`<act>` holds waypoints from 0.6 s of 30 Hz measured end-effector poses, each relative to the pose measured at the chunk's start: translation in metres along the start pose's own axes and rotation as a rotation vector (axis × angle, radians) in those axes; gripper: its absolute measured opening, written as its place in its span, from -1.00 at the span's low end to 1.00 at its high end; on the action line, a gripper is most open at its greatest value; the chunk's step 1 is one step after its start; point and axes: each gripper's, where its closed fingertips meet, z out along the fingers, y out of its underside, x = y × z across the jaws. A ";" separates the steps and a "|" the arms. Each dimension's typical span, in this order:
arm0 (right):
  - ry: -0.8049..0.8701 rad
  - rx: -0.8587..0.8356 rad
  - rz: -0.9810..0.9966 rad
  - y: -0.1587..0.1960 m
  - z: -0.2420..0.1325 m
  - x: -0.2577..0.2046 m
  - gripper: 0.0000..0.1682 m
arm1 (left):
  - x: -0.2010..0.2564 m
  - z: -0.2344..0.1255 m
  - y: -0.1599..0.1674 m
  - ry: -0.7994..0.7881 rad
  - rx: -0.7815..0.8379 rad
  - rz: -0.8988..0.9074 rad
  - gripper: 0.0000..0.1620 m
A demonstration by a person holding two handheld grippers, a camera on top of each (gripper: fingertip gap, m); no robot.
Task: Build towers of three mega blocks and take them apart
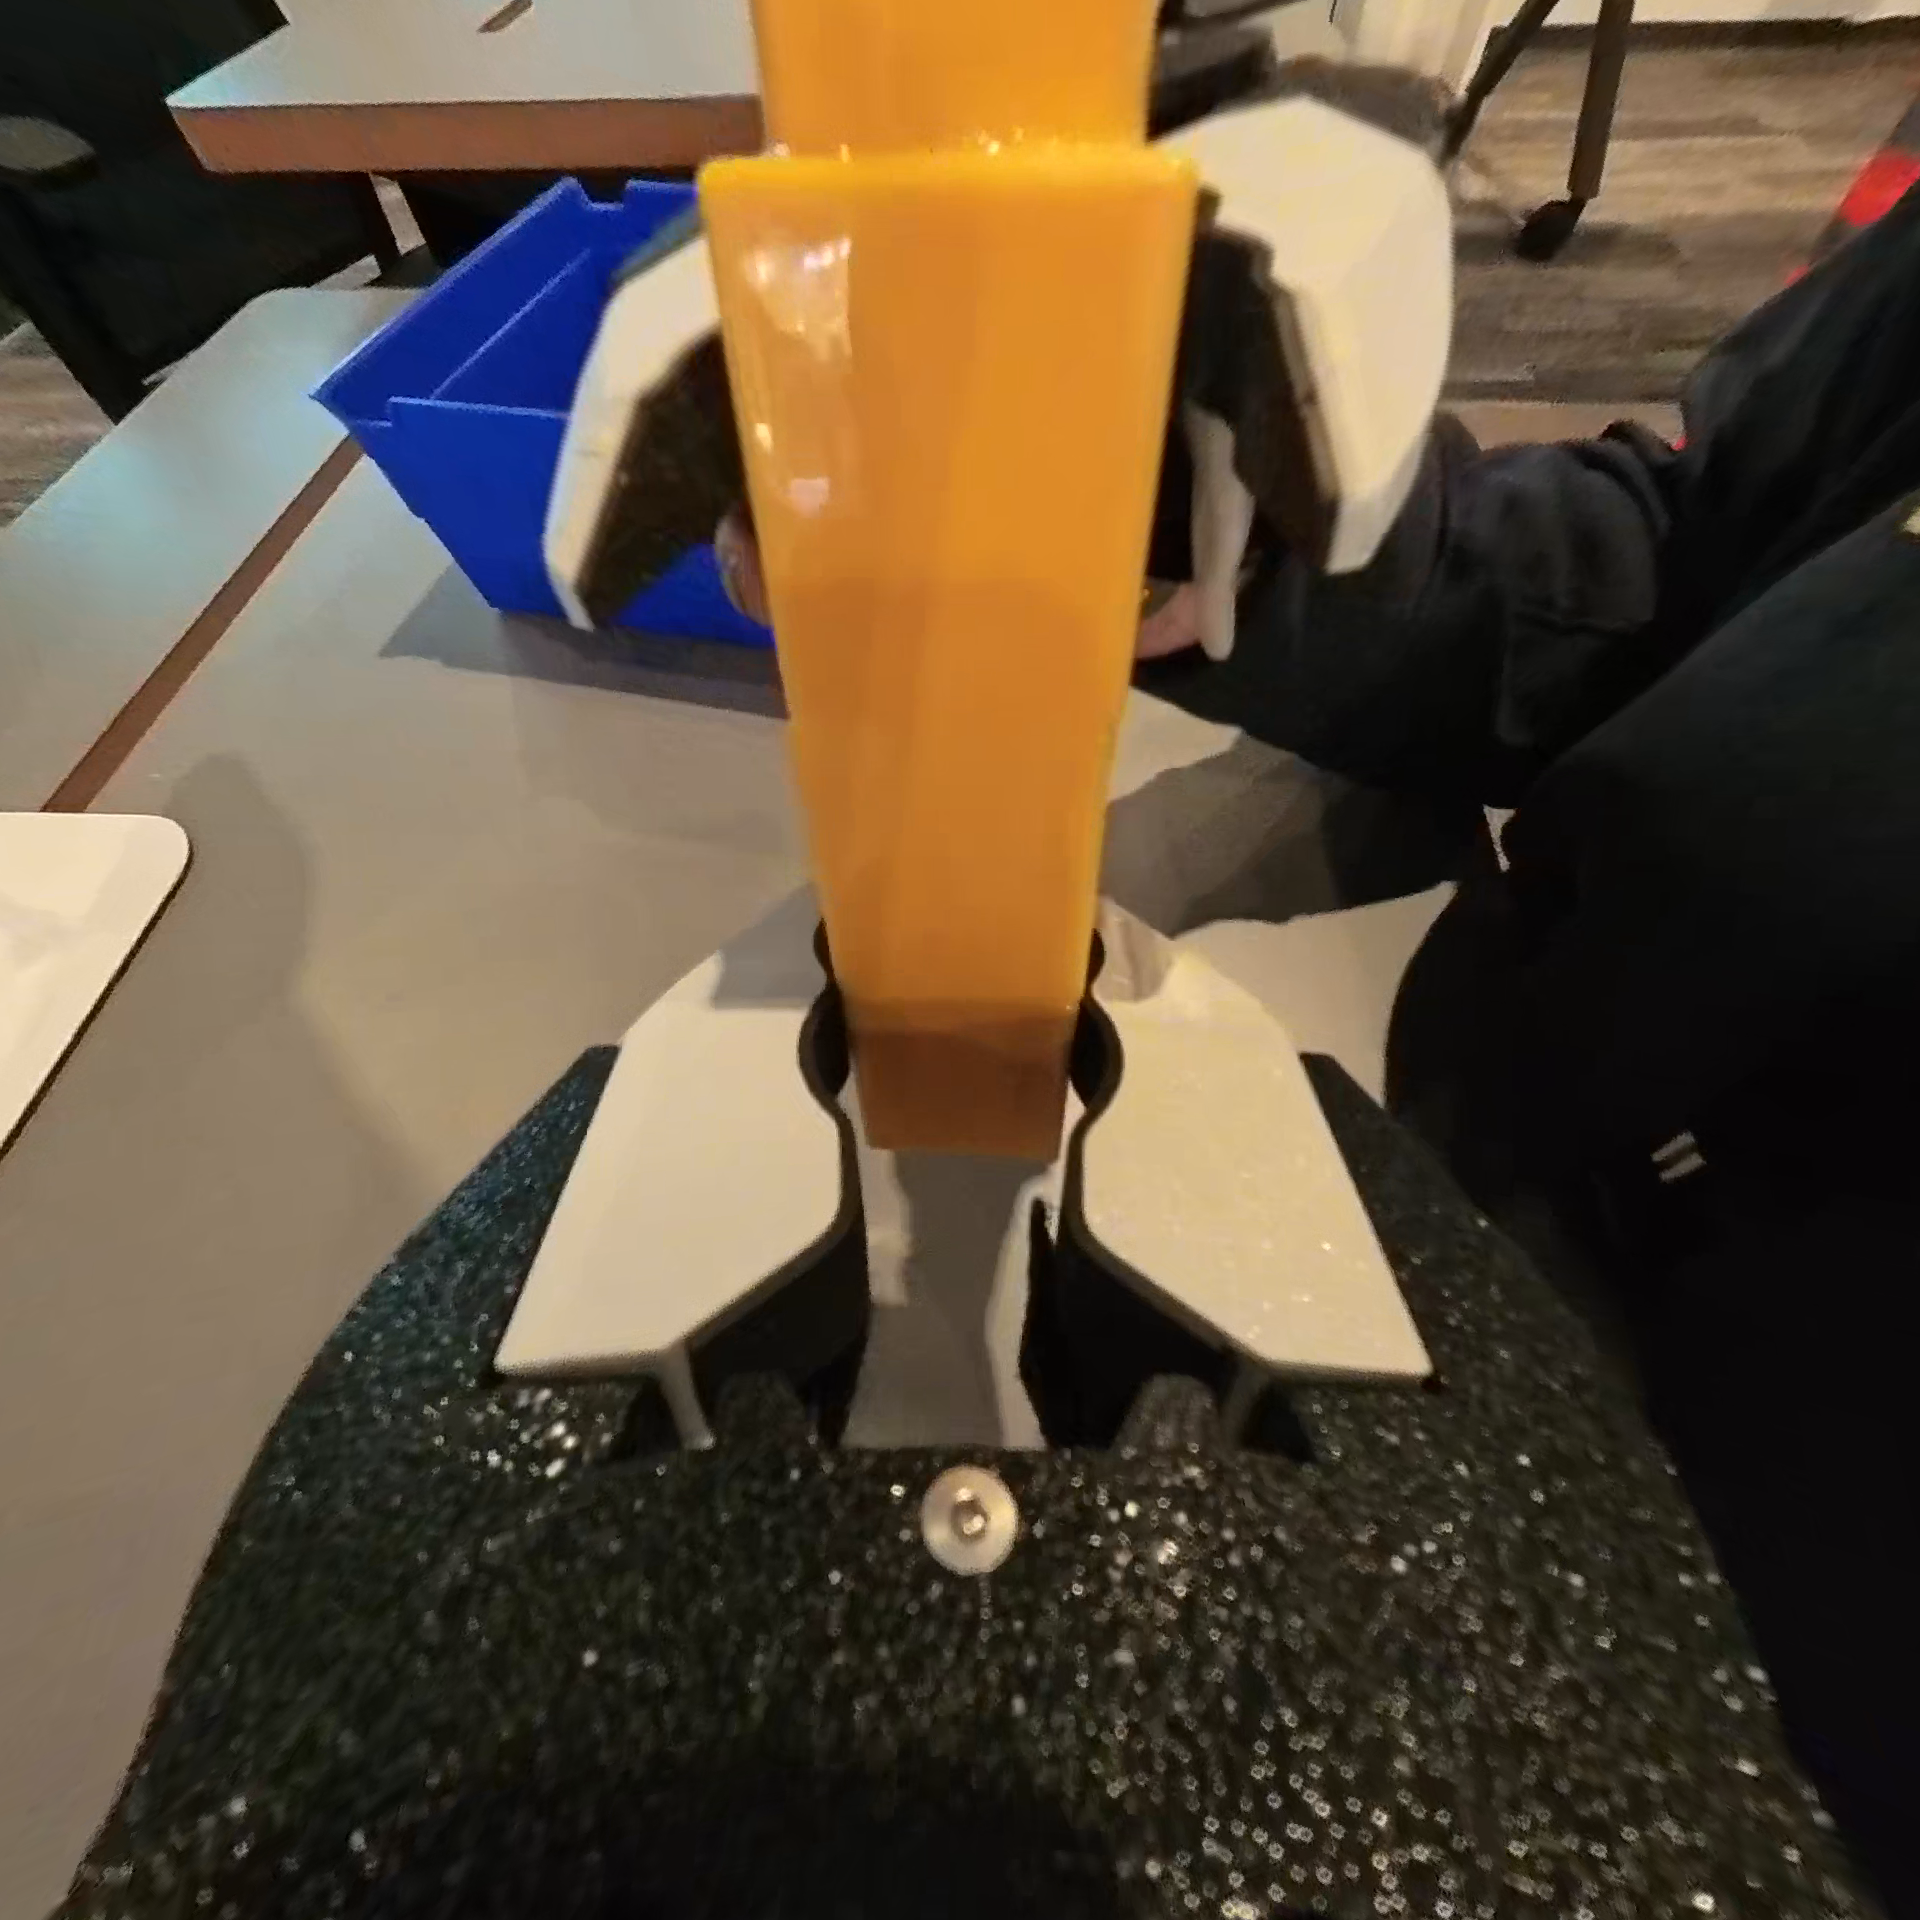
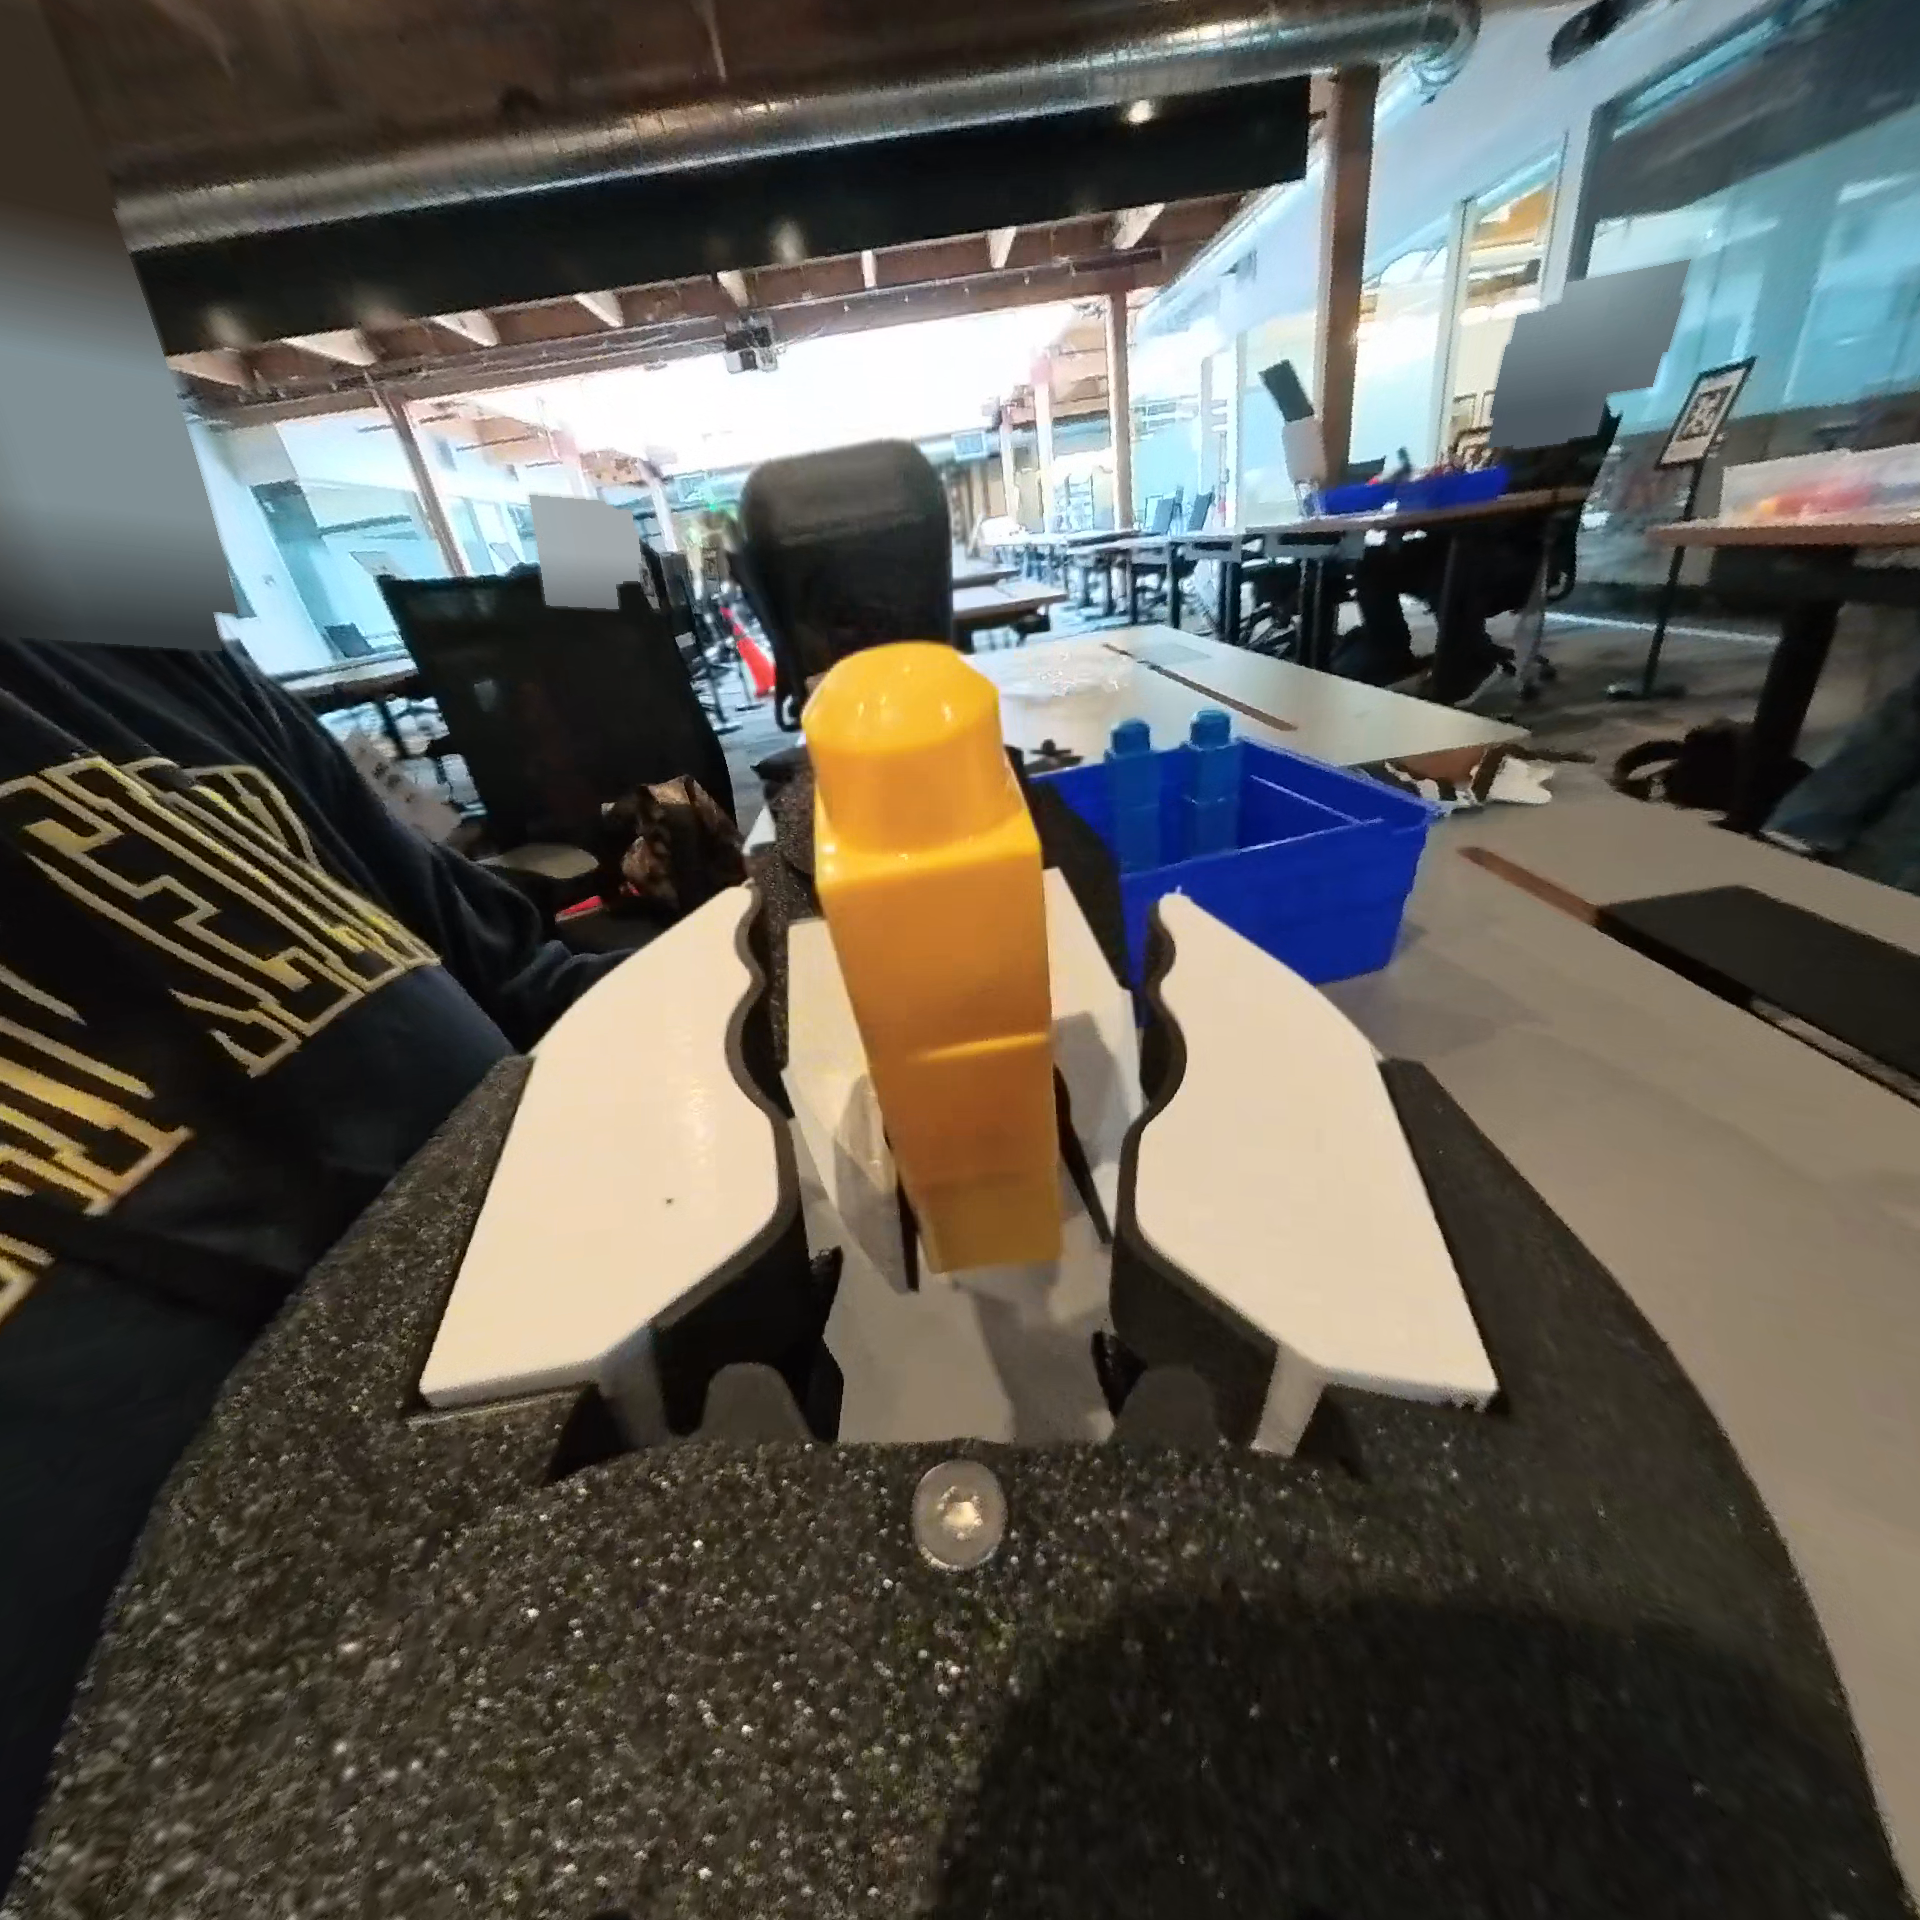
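An orange tower of stacked mega blocks (image 1: 966,623) is held in the air above the grey table (image 1: 364,831). My left gripper (image 1: 961,966) is shut on the tower's near end. My right gripper (image 1: 966,561) faces it from the far side, its white fingers (image 1: 623,416) standing on either side of the tower's upper part. In the right wrist view the tower (image 2: 935,987) stands with its stud up between my right gripper's (image 2: 961,914) spread jaws, with a gap on each side. The left gripper's white fingers (image 2: 821,1091) clamp it from behind.
A blue bin (image 2: 1299,883) on the table holds two upright blue block towers (image 2: 1174,790); it also shows in the left wrist view (image 1: 468,436). A person in dark clothing (image 1: 1662,831) is close on the right. A white board (image 1: 62,935) lies at the left edge.
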 end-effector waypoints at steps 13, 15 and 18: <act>0.488 -0.119 -0.713 -0.037 -0.047 0.012 -0.54 | 0.006 0.017 0.022 0.076 -0.052 -0.090 -0.51; 0.627 -0.215 -0.681 -0.040 -0.080 0.027 -0.53 | 0.005 0.016 0.025 0.075 -0.034 -0.114 -0.51; 0.951 -0.456 -0.496 -0.026 -0.165 0.066 -0.53 | 0.003 0.014 0.025 0.061 -0.018 -0.119 -0.51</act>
